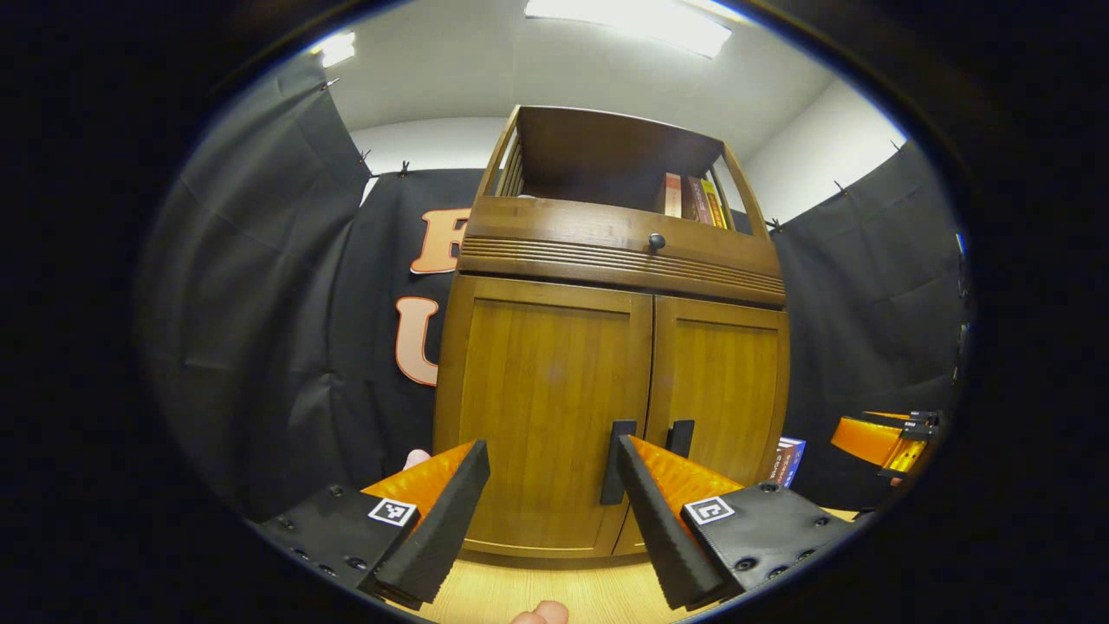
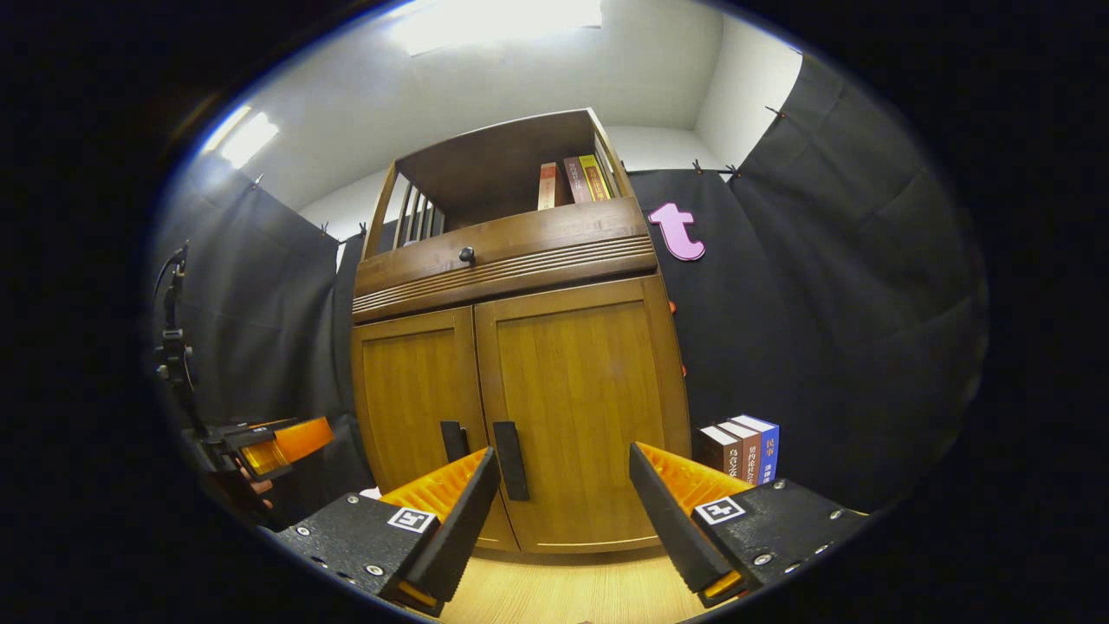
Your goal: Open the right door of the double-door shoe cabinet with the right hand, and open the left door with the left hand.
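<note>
Risk: we judge the left gripper point(image 1: 548, 485) could catch the right door's handle point(image 1: 680, 438); both handles sit just beside the centre seam.
Pose: we hold both grippers level, facing the shoe cabinet point(image 2: 520, 381) standing on the wooden floor.
Fingers: left and right gripper point(image 2: 563, 494) spread wide, gripping nothing.
Doors: left door point(image 1: 546, 390) and right door point(image 2: 580, 407) closed; its handle point(image 2: 510, 459) untouched.

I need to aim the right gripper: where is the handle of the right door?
In the right gripper view, the right door's handle stands upright at that door's inner edge, low down, beside the left door's handle, just above the right gripper's left finger.
</note>
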`<state>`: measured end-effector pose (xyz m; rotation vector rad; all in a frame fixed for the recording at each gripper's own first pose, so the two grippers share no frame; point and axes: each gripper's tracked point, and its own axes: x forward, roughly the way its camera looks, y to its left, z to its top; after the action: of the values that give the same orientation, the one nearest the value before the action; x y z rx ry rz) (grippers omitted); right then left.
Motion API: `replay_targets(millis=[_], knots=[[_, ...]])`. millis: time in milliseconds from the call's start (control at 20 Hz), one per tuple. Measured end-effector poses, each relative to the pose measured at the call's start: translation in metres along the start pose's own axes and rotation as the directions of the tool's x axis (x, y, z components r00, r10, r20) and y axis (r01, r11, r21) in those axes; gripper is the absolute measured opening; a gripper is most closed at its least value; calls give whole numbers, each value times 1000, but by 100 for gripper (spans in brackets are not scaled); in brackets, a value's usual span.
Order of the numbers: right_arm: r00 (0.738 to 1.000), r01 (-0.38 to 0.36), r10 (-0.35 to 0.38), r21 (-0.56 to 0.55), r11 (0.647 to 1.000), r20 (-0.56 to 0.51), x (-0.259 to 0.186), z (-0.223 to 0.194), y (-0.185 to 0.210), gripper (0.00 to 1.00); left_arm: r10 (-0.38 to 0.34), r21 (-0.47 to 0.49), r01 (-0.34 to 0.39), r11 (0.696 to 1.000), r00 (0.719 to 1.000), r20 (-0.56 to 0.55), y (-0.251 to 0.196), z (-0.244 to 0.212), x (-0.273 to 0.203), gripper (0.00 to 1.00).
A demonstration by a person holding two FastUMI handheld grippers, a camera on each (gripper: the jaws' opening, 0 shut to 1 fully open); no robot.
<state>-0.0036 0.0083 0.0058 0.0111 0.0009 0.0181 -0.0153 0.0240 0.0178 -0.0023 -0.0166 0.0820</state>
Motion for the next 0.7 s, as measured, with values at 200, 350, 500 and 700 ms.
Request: replay_targets(millis=[200, 350, 500, 700], knots=[[1000, -12, 12, 1, 1000, -21, 5, -11, 4, 93, 31, 7, -31, 1000, 999, 10, 13, 3, 0, 93], [1000, -5, 5, -17, 1000, -28, 18, -18, 6, 93, 32, 23, -32, 999, 999, 3, 13, 2, 1, 100], [999, -12, 12, -8, 1000, -53, 52, -29, 21, 93, 24, 25, -23, 999, 1000, -9, 12, 0, 1, 93], [992, -45, 43, -15, 999, -115, 99, -51, 48, 93, 28, 53, -28, 998, 1000, 2, 15, 3, -2, 100]])
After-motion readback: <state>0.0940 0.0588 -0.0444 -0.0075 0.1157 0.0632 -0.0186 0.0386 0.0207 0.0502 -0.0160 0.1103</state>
